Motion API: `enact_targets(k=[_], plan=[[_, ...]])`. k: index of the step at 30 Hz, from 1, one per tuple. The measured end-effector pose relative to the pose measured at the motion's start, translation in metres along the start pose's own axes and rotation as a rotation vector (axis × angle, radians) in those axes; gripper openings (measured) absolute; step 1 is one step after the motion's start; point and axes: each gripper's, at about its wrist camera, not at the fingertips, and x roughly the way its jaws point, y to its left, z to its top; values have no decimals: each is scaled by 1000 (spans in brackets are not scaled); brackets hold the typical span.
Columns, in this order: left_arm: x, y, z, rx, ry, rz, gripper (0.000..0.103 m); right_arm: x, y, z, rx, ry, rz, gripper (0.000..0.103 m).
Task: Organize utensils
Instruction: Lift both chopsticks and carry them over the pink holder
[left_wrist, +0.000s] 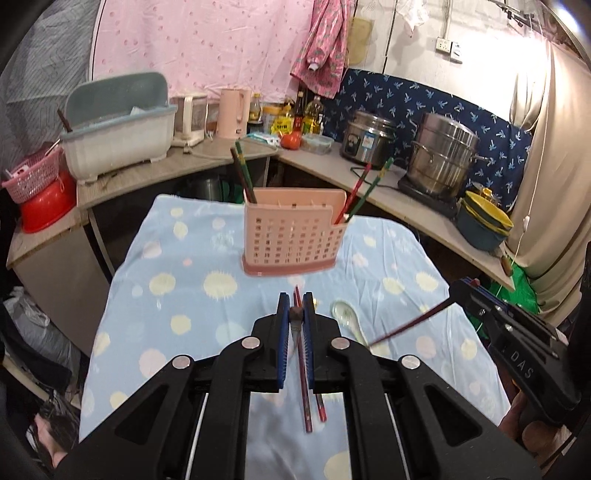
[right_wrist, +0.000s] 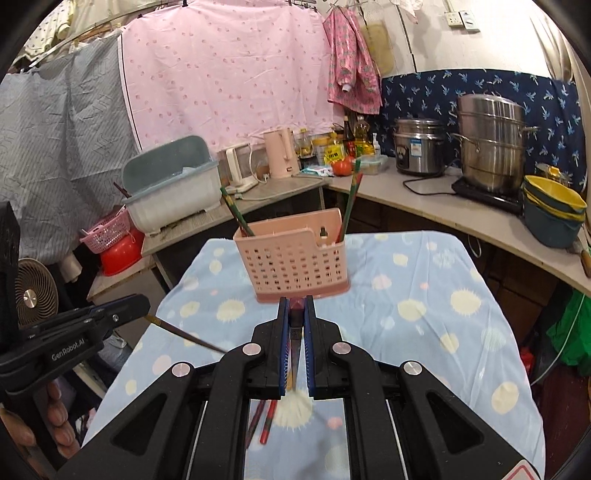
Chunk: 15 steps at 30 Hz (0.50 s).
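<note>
A pink perforated utensil holder (left_wrist: 293, 236) (right_wrist: 293, 258) stands on the blue dotted cloth, with chopsticks leaning out of its left (left_wrist: 242, 173) and right (left_wrist: 364, 188) ends. My left gripper (left_wrist: 296, 310) is shut on a dark chopstick, seen sticking out of it in the right wrist view (right_wrist: 184, 334). My right gripper (right_wrist: 296, 314) is shut on another dark chopstick, seen in the left wrist view (left_wrist: 410, 323). Both are held above the cloth in front of the holder. Two red chopsticks (left_wrist: 304, 369) (right_wrist: 264, 421) and a clear spoon (left_wrist: 347, 315) lie on the cloth.
A counter (left_wrist: 399, 199) wraps behind the table with a dish rack (left_wrist: 118, 140), pink kettle (left_wrist: 232, 112), bottles, tomato, rice cooker (left_wrist: 369, 138), steel steamer (left_wrist: 441, 158) and stacked bowls (left_wrist: 484, 221). A pink basket (left_wrist: 31, 173) on a red basin and a fan (right_wrist: 35, 295) are at left.
</note>
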Motion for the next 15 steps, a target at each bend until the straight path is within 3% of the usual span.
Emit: enact_targets(k=[6, 15], plan=[[7, -4, 53, 29, -48, -4, 7, 5, 2, 44, -22, -52, 14, 7], [2, -11, 151, 48, -205, 5, 7, 21, 10, 145, -60, -207, 14, 7]])
